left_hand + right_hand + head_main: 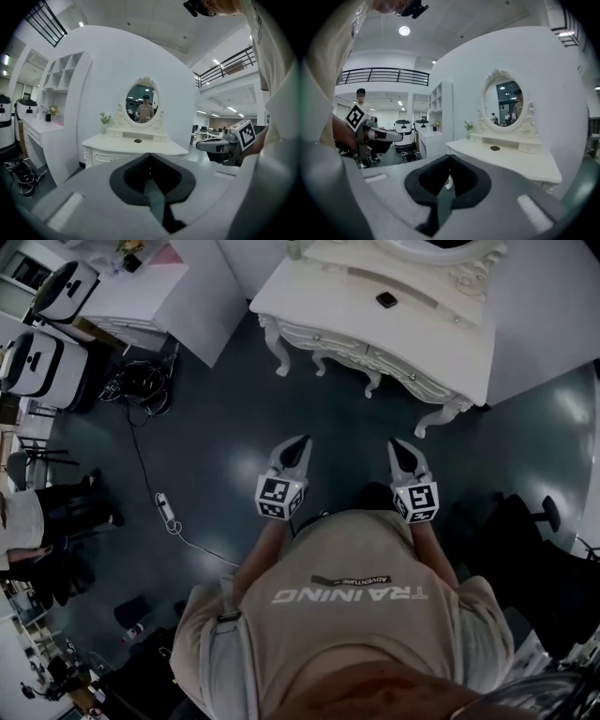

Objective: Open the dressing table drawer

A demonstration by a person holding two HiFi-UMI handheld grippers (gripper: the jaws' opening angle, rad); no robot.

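Note:
The white ornate dressing table (450, 329) stands against the wall ahead, its drawers (370, 360) closed. An oval mirror (142, 104) rises above the tabletop, where a small dark object (386, 300) lies. Both grippers hang over the dark floor, short of the table and touching nothing. My left gripper (301, 441) is shut and empty, aimed toward the table front. My right gripper (398, 444) is beside it, jaws together and empty. In the left gripper view the jaws (150, 154) meet in front of the drawer (107, 156). In the right gripper view the jaws (450, 157) meet below the table's edge (511, 161).
A power strip and cable (167, 512) lie on the floor at left, by a tangle of wires (141, 382). White machines (42, 362) and a white counter (155, 292) stand at far left. A dark chair (530, 521) is at right. A person (28, 521) stands at the left edge.

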